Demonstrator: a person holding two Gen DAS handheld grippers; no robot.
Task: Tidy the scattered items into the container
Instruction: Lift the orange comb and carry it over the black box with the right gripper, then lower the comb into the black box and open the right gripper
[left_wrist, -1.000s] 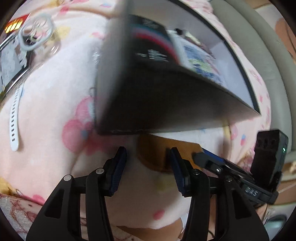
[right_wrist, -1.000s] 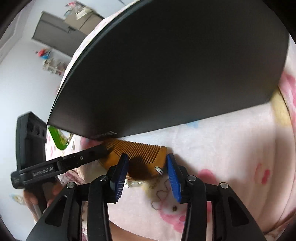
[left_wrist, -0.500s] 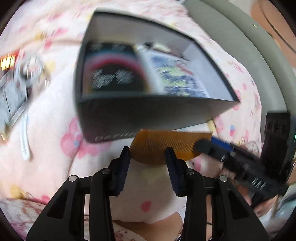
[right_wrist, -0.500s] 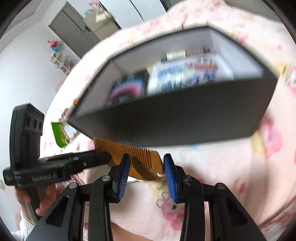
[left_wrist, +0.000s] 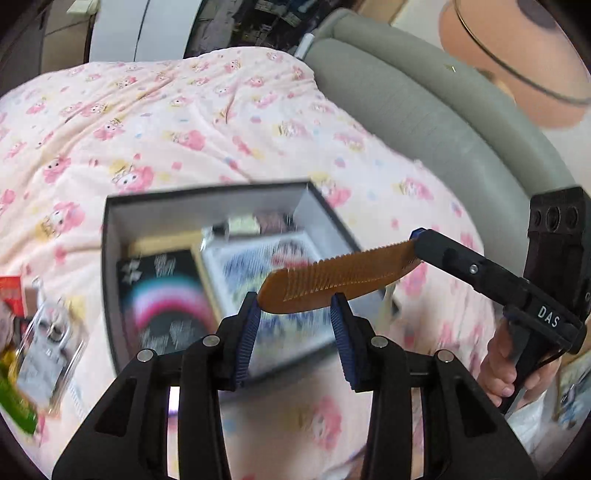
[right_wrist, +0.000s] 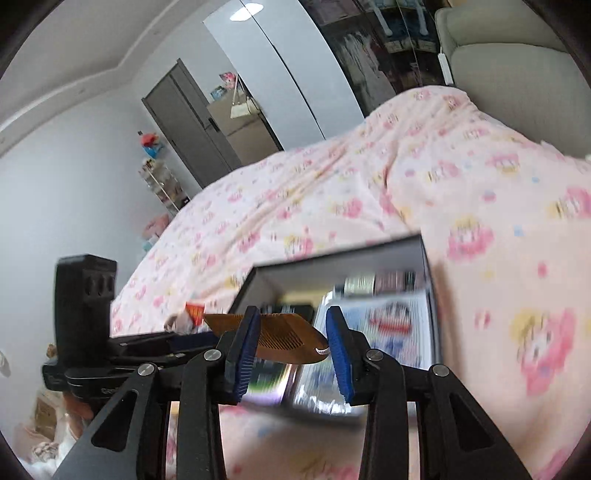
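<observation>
An orange-brown comb (left_wrist: 340, 278) hangs in the air over the near right corner of an open black box (left_wrist: 110, 280). In the left wrist view the other gripper (left_wrist: 419, 242) pinches its far end. The right wrist view shows the comb (right_wrist: 280, 338) between my open blue pads (right_wrist: 245, 354), while the other gripper (right_wrist: 199, 338) grips its left end. The box (right_wrist: 430, 291) holds a black packet (left_wrist: 162, 295) and a blue printed packet (left_wrist: 255, 266). Each view's own pads stand apart around the comb without touching it.
The box sits on a pink cartoon-print blanket (left_wrist: 184, 122). Loose items lie left of the box: a clear packaged item (left_wrist: 51, 339), a red packet (left_wrist: 11, 295), a green packet (left_wrist: 14, 406). A grey padded headboard (left_wrist: 424, 110) runs along the right.
Both grippers and the comb have risen from the blanket beside the box's near wall to above the box; the views now look down into it.
</observation>
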